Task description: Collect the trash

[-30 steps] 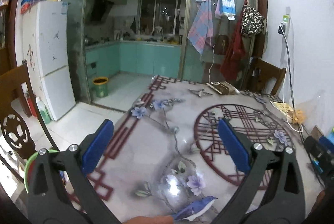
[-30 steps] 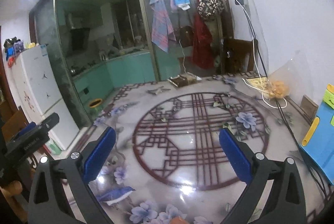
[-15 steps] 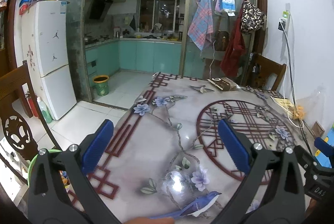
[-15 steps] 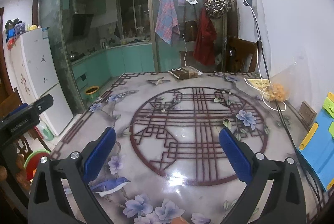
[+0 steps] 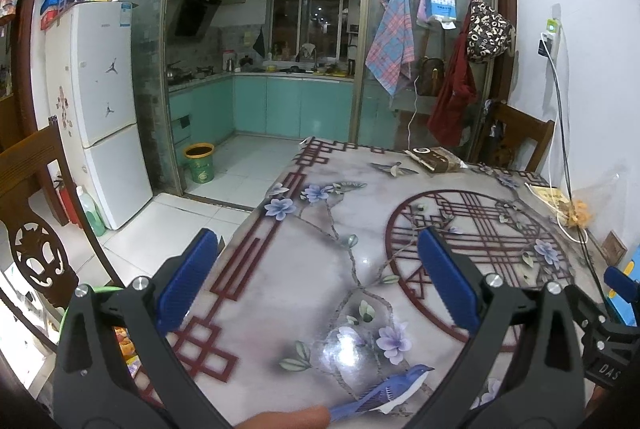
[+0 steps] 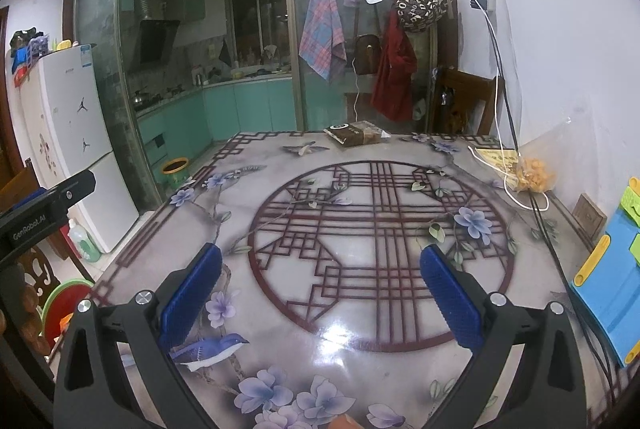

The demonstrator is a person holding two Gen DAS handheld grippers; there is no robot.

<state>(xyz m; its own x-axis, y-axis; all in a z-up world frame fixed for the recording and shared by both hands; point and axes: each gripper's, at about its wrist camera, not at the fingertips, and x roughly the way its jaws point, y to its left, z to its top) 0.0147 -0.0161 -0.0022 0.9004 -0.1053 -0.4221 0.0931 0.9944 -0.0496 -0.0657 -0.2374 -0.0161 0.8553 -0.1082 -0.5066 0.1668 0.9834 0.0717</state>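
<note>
My left gripper point(image 5: 316, 281) is open and empty above the near left part of the flower-patterned table point(image 5: 360, 229). My right gripper point(image 6: 320, 289) is open and empty above the table's middle point(image 6: 380, 221). A brown packet point(image 6: 356, 133) lies at the table's far edge; it also shows in the left wrist view point(image 5: 436, 159). A clear bag with orange bits point(image 6: 534, 173) lies at the right by the wall, also in the left wrist view point(image 5: 580, 215). A green-rimmed bin point(image 6: 66, 305) stands on the floor left of the table, partly hidden; its rim shows in the left wrist view point(image 5: 64, 313).
A blue and yellow plastic item point(image 6: 608, 285) lies at the table's right edge. Cables point(image 6: 500, 157) run down the right wall onto the table. Wooden chairs stand at the left point(image 5: 36, 229) and far right point(image 6: 460, 101). A fridge point(image 5: 104, 109) and a yellow bucket point(image 5: 198, 163) stand on the floor to the left.
Both grippers have pulled back and levelled, so more of the table and room shows. Both stay open and empty.
</note>
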